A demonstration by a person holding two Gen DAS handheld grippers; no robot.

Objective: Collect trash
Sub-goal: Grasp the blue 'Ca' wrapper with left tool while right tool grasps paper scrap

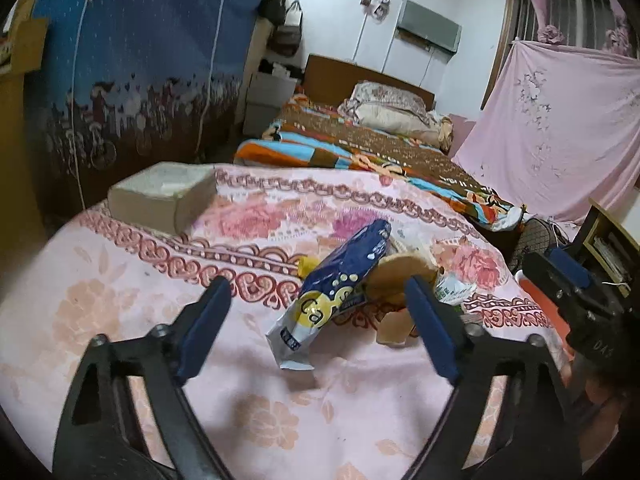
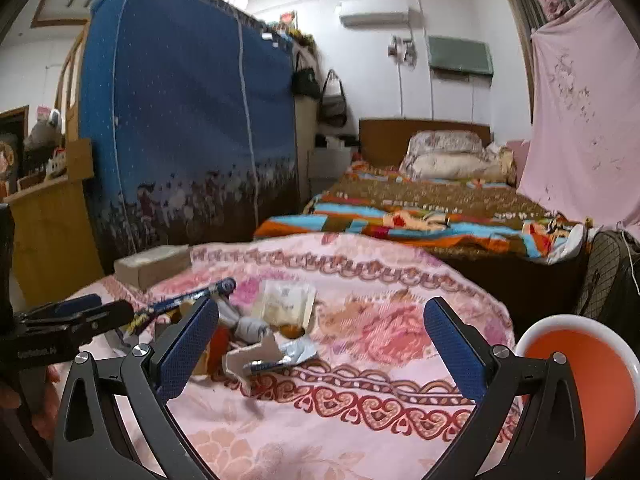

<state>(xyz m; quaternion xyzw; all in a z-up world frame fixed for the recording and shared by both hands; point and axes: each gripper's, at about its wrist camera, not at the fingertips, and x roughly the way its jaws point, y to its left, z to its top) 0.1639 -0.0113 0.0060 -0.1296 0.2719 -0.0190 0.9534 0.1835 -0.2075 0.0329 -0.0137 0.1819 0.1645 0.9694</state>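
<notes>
My left tongs [image 1: 316, 308] are wide apart above the tabletop [image 1: 120, 320], with nothing between them. My right tongs [image 2: 320, 338] are wide apart too and hold nothing. The tabletop wears a pink cloth with flowers and hearts.

The trash lies in a small heap near the middle. One blue snack bag [image 1: 340, 280] sticks up just past my left tongs. One brown round piece [image 1: 400, 276] touches its right side. From the right tongs I count one pale packet [image 2: 286, 304] lying flat, one torn white scrap [image 2: 256, 354] and one silver wrapper [image 2: 300, 350].

One box [image 1: 168, 196] sits at the far left. One red bin [image 2: 580, 396] with a white rim stands low on the right. Far behind are one bed [image 2: 420, 208] and one big blue wardrobe [image 2: 188, 120].
</notes>
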